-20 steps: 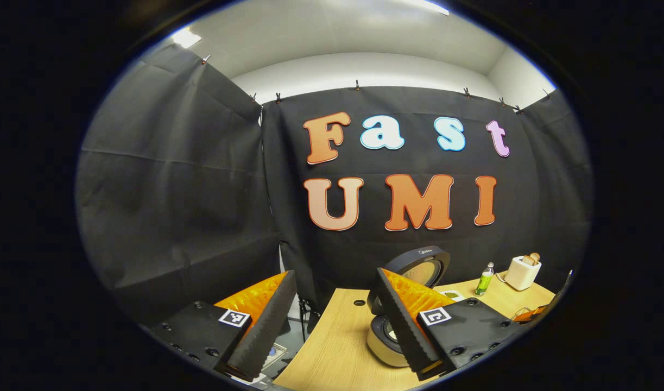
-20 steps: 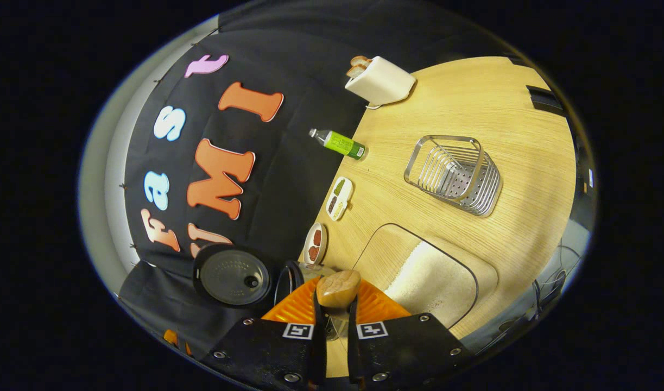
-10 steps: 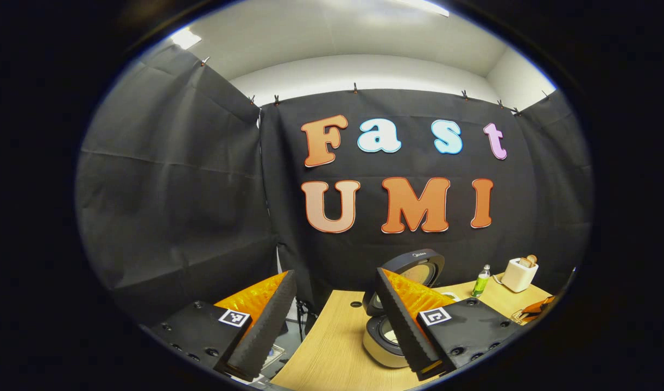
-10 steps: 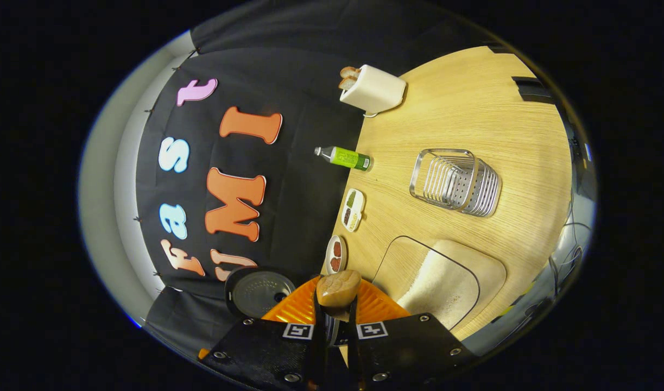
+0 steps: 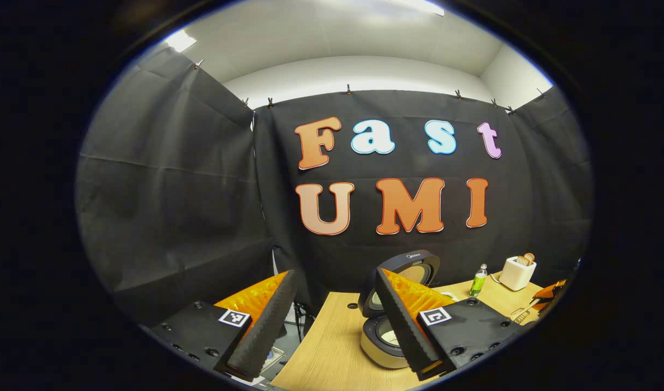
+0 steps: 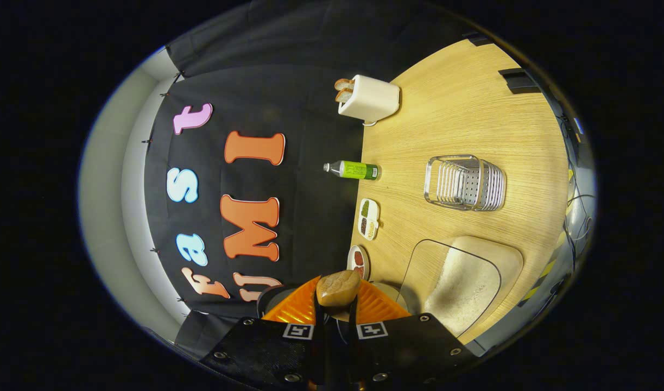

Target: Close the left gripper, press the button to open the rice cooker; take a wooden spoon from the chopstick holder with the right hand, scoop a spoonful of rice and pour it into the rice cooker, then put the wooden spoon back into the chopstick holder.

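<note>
Lid of round cream rice cooker (image 5: 389, 336) already up, just ahead of the wide-open, empty left claw (image 5: 332, 320). Right claw (image 6: 336, 320) clamped on pale wooden spoon (image 6: 338, 288), bowl tip ahead; whether rice sits in it, cannot tell. Judged left: returning it to wire chopstick holder (image 6: 465, 183), far ahead-right across open wooden table (image 6: 462, 119). Clear-lidded rice tray (image 6: 462, 282) close right; table edge beyond.
</note>
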Motion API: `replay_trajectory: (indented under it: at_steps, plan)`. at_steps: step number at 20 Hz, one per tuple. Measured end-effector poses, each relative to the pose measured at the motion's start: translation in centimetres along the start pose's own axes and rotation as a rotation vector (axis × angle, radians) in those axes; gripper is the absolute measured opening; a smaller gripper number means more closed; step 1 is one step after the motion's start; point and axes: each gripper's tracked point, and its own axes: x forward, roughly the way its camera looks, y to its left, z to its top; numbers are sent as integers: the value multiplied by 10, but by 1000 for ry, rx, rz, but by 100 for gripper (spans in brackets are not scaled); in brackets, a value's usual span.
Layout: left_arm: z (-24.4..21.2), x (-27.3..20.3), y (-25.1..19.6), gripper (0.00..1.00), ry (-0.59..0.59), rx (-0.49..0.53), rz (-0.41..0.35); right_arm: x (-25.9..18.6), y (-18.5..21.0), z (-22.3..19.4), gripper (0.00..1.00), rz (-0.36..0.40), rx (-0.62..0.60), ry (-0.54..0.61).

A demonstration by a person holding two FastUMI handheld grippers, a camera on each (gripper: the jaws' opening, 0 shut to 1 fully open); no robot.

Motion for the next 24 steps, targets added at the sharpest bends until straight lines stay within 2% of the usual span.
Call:
replay_trajectory:
  at_steps: [6, 14, 18, 22, 24]
  plan:
    - [-5, 6, -1, 94, 6, -17, -12, 7, 38, -2, 14, 25, 31, 4]
    - [-31, 15, -16, 94, 46, -60, -52, 38, 87, -8, 14, 35, 2, 12]
    - [-46, 16, -29, 94, 83, -69, -85, 67, 114, -28, 15, 53, -22, 36]
    - [-49, 20, -30, 94, 95, -71, -90, 92, 141, -57, 14, 64, -98, 68]
    - [-50, 22, -26, 98, 98, -71, -80, 100, 157, -72, 14, 79, -128, 85]
